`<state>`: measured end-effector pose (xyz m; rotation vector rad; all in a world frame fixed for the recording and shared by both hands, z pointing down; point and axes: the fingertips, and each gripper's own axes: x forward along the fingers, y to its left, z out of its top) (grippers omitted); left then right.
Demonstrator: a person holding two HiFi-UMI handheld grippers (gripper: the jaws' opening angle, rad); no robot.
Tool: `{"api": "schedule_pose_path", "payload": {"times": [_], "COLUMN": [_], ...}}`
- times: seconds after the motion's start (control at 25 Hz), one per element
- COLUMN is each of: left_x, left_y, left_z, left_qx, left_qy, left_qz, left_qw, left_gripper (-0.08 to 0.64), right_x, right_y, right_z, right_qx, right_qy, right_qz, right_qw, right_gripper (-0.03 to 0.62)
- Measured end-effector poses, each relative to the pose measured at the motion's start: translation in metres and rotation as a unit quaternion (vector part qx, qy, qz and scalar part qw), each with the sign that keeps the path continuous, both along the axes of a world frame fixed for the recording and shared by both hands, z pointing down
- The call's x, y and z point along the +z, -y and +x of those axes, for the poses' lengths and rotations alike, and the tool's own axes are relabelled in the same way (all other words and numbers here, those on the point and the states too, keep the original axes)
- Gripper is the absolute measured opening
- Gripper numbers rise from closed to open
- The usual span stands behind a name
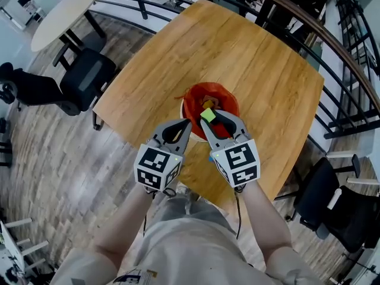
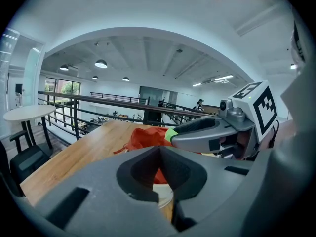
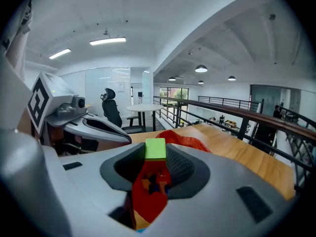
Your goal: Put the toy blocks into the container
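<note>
Above the pale round container lined with a red plastic bag point(image 1: 191, 104) on the square wooden table point(image 1: 237, 46), our right gripper point(image 1: 209, 118) pinches a small lime-green toy block point(image 1: 208, 114) at its tips; our left gripper point(image 1: 187, 123), jaws together, carries nothing.

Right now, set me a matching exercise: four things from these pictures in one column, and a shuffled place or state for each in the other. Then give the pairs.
Things:
1. small green toy block
2. round container with red liner
3. grey left gripper
4. grey right gripper

Places or states:
A. shut, nothing between the jaws
B. standing on the light wooden table
C. shut on a block, over the container
D. pinched at the jaw tips

Pairs: 1-D, 2-B, 3-A, 4-C
</note>
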<state>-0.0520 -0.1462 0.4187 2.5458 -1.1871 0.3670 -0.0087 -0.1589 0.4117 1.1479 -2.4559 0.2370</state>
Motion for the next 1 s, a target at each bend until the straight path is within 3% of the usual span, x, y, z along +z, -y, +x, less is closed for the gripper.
{"api": "schedule_pose_path", "payload": {"times": [0.64, 1.0], "left_x": [0.014, 0.017], "left_y": [0.011, 0.015], "left_z": [0.006, 0.006], "left_qx": [0.009, 0.013], "left_qy": [-0.003, -0.006], "left_qz": [-0.015, -0.018], "left_qw": [0.9998, 0.9997], "left_gripper": [0.012, 0.012], "right_x": [0.057, 0.081], "right_y": [0.010, -0.002], "right_z": [0.001, -0.002], "right_qx": [-0.016, -0.073], "right_qy": [-0.076, -0.178], "right_qz": [-0.097, -0.153], "right_qw": [0.992, 0.969], "right_gripper": [0.137, 0.137]}}
